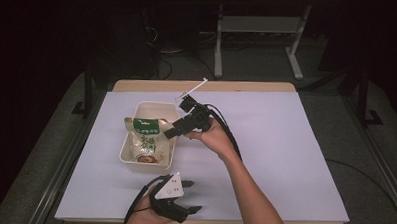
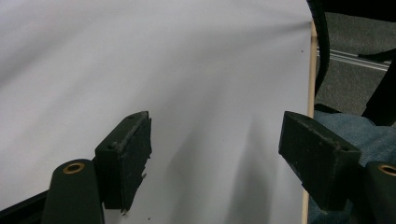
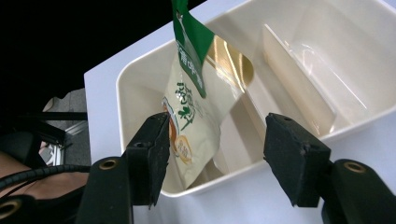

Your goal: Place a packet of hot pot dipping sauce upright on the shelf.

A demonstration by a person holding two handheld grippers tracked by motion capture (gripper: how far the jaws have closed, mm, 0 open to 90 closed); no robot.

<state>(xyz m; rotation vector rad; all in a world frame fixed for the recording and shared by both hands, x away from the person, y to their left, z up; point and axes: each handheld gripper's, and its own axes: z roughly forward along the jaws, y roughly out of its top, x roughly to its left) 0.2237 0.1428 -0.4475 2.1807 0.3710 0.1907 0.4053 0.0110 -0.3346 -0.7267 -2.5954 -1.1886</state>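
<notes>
A cream plastic tray point(image 1: 152, 105) sits left of centre on the table. A green-and-white food pouch point(image 1: 146, 137) leans inside it, its green top edge poking over the rim. My right gripper point(image 1: 170, 132) hovers at the tray's right side, pointing into it. In the right gripper view its jaws point(image 3: 217, 126) stand open, the pouch point(image 3: 191, 116) lies just beyond them in the tray point(image 3: 119, 93), and neither pad touches it. My left gripper point(image 1: 193, 197) rests near the table's front edge. Open, with nothing in it, this gripper point(image 2: 215, 128) hangs above the white sheet.
A white sheet point(image 1: 285, 145) covers the wooden table. A clear divider point(image 3: 299, 70) splits the tray into compartments. The table's front edge point(image 2: 310, 70) runs close to my left gripper, with a person's jeans point(image 2: 345, 128) beyond it. A white desk frame point(image 1: 259, 39) stands on the dark floor behind.
</notes>
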